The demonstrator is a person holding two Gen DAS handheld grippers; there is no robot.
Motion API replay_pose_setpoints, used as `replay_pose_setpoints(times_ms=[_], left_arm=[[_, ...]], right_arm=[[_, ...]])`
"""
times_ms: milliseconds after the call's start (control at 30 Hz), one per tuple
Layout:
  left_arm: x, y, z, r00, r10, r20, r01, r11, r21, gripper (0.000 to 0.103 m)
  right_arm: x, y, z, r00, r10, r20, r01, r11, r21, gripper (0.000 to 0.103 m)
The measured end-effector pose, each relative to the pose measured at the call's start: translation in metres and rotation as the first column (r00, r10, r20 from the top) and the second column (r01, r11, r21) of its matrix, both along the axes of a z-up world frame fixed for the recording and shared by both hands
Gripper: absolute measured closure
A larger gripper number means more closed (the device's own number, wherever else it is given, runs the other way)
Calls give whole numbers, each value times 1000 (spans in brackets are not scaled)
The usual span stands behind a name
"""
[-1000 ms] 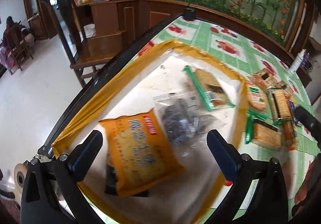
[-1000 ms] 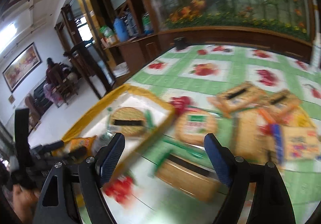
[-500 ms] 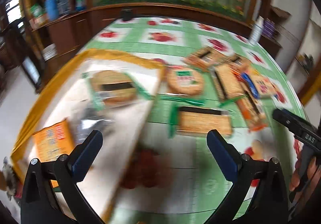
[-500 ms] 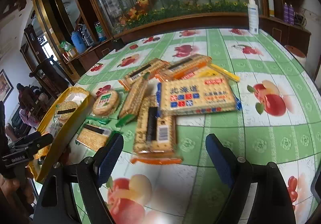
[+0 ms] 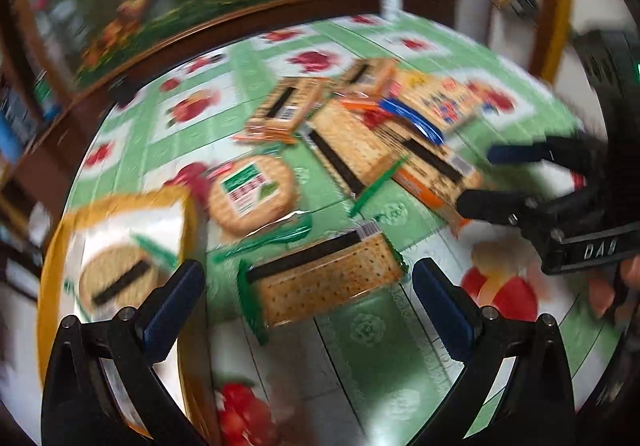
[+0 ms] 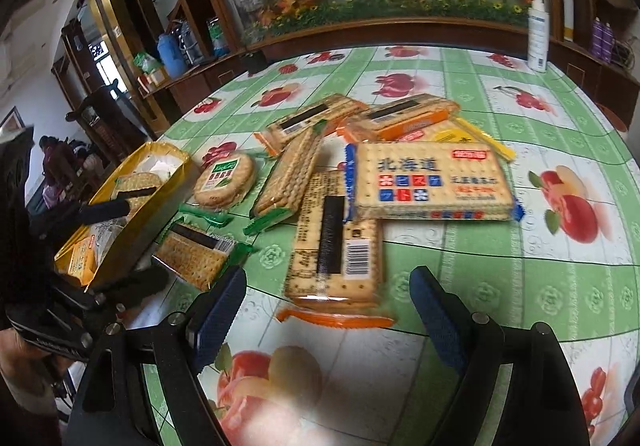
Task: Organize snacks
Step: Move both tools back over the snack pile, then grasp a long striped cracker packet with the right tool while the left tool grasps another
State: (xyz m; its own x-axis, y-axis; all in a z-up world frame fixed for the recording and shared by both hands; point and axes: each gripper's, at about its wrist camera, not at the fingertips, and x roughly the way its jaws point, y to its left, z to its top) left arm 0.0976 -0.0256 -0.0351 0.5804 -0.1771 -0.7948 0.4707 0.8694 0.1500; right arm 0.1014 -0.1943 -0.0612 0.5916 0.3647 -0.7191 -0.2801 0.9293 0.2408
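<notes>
1. The left gripper (image 5: 308, 300) hangs low over the table with its jaws spread wide, holding nothing; the green-edged cracker pack (image 5: 324, 280) lies on the cloth in the gap between its fingertips, apart from both.
2. The right gripper (image 6: 326, 304) also has its jaws spread wide and empty; the orange-edged cracker pack (image 6: 336, 258) lies barcode side up just ahead of the gap between its fingers.
3. The left view shows the right gripper from the side at the right edge, with its fingers parted above the near end of the orange-edged pack.
4. The yellow tray (image 6: 160, 190) sits at the left side of the table and holds a round cracker pack (image 6: 138, 184), a clear bag and a small orange packet (image 6: 82, 256).
5. A second round biscuit pack with a green label (image 6: 224, 182) lies on the cloth just beside the tray's right rim.
6. The rest of the snacks lie in a loose overlapping heap in the middle of the table: a large blue-edged cracker pack (image 6: 430, 182) face up, with further long cracker packs behind and beside it.
7. The green fruit-print tablecloth (image 6: 540, 258) covers the round table, and a white spray bottle (image 6: 536, 34) stands at its far edge.
8. The left view is blurred, so small print there cannot be read.
</notes>
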Motion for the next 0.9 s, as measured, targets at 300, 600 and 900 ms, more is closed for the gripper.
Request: replay_pose_setpoints(times_ms=[300, 600, 900], left_arm=[[20, -26, -30, 974, -211, -80, 224, 950, 218, 0], [41, -8, -41, 937, -140, -320, 148, 989, 2, 0], [11, -19, -40, 938, -93, -333, 92, 996, -18, 0]], right_arm=[[10, 4, -4, 1000, 4, -24, -4, 1000, -3, 18], [17, 2, -6, 999, 3, -38, -3, 1000, 3, 18], [26, 14, -16, 998, 26, -60, -27, 999, -25, 30]])
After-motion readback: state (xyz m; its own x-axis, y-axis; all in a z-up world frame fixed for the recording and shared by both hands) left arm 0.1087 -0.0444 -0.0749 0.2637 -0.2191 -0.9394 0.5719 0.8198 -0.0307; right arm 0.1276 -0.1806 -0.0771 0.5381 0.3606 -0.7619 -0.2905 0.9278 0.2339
